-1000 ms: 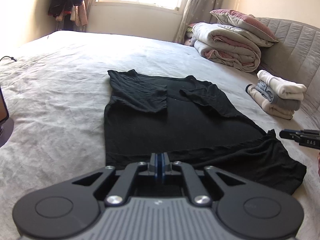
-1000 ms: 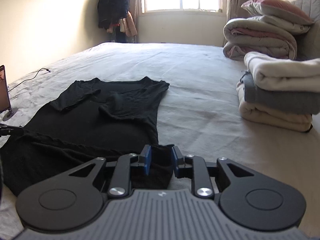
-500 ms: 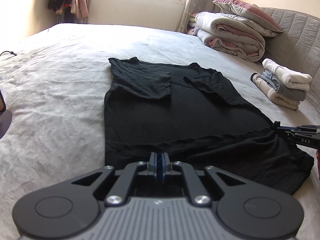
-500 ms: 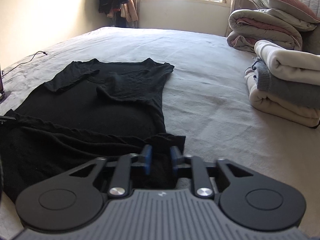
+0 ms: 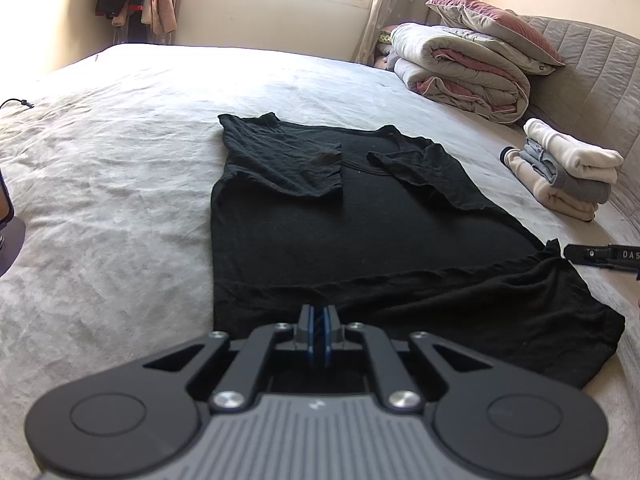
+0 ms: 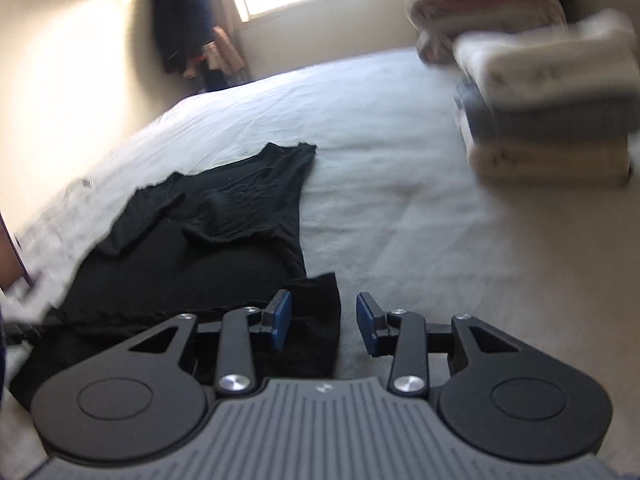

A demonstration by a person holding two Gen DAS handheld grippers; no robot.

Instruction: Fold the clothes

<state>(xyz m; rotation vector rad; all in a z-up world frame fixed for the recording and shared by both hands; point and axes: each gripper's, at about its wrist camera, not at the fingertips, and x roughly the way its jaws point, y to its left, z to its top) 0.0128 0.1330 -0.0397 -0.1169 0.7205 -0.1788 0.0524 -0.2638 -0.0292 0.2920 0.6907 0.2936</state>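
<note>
Bed sheet [image 5: 120, 184]: pale and wrinkled, bare to the left of the garment; the fold has a clear surface to land on
Left gripper [image 5: 319, 334]: jaws clenched on the near hem of the shirt, a sliver of dark cloth pinched between the blue pads, as far as the view shows
Black T-shirt [image 5: 360, 240]: lies flat on the bed, collar end far away, both sleeves folded in over the chest; a ridge of bunched cloth runs across the lower part and the right bottom corner flares out past the side edge
Right gripper [image 6: 320, 322]: jaws opening, pads clear of the fabric; the shirt's corner lies under and between them, so this side is released; the view is motion-blurred
Folded stack [image 5: 560, 176]: cream and grey items piled at the far right near the headboard, well apart from the shirt
Step in hand: likely regripping the right hem corner so both hands can carry the bottom up toward the collar
Doing it well: take the right corner at the true edge, level with the left pinch, draw the hem taut to flatten the ridge, then lift both sides together so the edges meet square
</note>
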